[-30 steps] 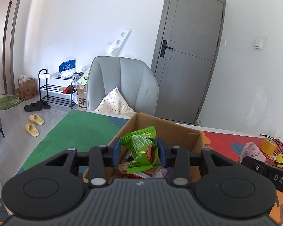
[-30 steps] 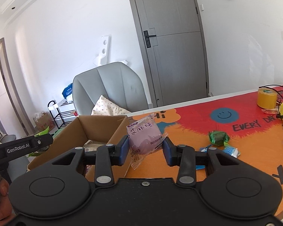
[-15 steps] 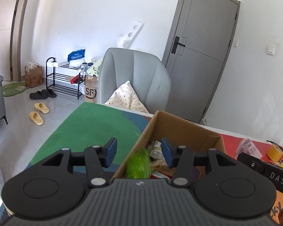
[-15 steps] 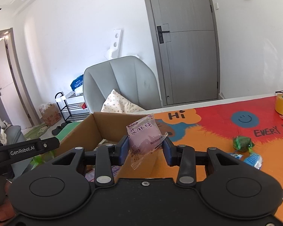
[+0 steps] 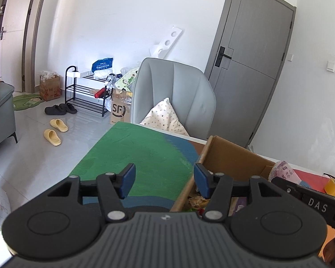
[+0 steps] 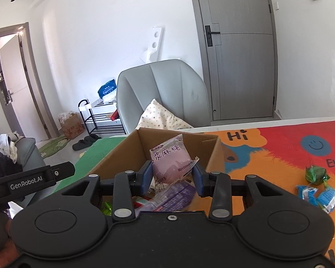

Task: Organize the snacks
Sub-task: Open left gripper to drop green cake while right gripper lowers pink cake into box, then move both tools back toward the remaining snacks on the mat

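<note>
A brown cardboard box (image 6: 127,149) with several snack packets inside stands on the colourful table mat; its left wall also shows in the left wrist view (image 5: 232,154). My right gripper (image 6: 172,177) is shut on a pink snack packet (image 6: 170,163) with dark lettering and holds it over the open box. My left gripper (image 5: 164,179) is open and empty, over the green part of the mat just left of the box. The pink packet also shows in the left wrist view (image 5: 284,172).
A green wrapped candy (image 6: 316,173) and a blue-and-white packet (image 6: 319,197) lie on the orange mat right of the box. A yellow tape roll (image 5: 331,186) sits at the far right. A grey chair (image 5: 174,93) with a spotted cushion stands behind the table.
My left gripper let the green snack packet drop into the box, opened, and moved left off the box. My right gripper carried the pink packet leftward to above the box.
</note>
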`<state>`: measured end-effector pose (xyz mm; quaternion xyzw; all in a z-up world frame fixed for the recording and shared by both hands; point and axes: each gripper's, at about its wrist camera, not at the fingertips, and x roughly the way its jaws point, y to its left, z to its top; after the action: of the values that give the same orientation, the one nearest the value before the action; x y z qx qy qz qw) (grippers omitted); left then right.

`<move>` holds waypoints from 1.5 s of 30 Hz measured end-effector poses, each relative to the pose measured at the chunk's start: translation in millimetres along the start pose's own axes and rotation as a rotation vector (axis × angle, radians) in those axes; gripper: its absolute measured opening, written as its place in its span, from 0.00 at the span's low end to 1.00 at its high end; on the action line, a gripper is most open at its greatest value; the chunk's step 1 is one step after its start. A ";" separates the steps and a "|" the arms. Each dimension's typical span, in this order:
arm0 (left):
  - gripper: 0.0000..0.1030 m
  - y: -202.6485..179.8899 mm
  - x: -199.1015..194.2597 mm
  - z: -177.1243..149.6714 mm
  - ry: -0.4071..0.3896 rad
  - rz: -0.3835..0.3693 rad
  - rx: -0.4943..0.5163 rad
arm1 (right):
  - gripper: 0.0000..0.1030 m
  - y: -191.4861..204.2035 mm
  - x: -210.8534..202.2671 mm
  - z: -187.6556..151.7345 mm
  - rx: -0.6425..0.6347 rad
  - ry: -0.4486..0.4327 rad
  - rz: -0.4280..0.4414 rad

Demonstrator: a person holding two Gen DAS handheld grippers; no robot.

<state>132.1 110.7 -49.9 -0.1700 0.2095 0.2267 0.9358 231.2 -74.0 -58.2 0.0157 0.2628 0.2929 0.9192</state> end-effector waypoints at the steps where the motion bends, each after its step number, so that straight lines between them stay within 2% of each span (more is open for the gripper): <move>1: 0.57 1.9 -0.2 0.0 -0.001 0.002 -0.003 | 0.38 2.0 1.6 0.8 0.000 0.003 0.004; 4: 0.61 7.9 -0.7 0.0 -0.003 0.014 -0.008 | 0.39 9.0 6.3 3.6 0.003 0.006 0.031; 7: 0.67 10.8 -0.1 0.8 -0.007 0.025 -0.016 | 0.47 14.6 9.5 4.6 0.000 0.015 0.061; 15: 0.79 3.3 -0.2 -0.6 -0.012 0.016 -0.011 | 0.47 -3.9 -0.7 1.2 0.032 0.023 -0.012; 20: 0.86 -8.8 -1.9 -3.7 -0.013 0.007 0.006 | 0.51 -24.4 -13.6 -4.8 0.070 0.015 -0.063; 27: 0.90 -26.4 -7.4 -9.7 -0.012 -0.017 0.039 | 0.56 -46.4 -29.5 -12.2 0.108 0.006 -0.111; 29: 0.93 -31.4 -8.4 -12.3 -0.015 -0.017 0.048 | 0.61 -52.1 -34.2 -14.3 0.118 0.005 -0.121; 40: 0.94 -69.7 -18.7 -26.1 0.005 -0.055 0.133 | 0.82 -89.1 -63.6 -30.5 0.168 0.001 -0.158; 45: 0.94 -91.4 -25.8 -37.7 0.027 -0.092 0.192 | 0.86 -108.3 -79.3 -37.5 0.196 -0.001 -0.175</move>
<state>144.6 9.3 -49.6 -0.0921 0.2347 0.1604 0.9543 215.4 -211.7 -72.8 0.0828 0.2899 0.1845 0.9355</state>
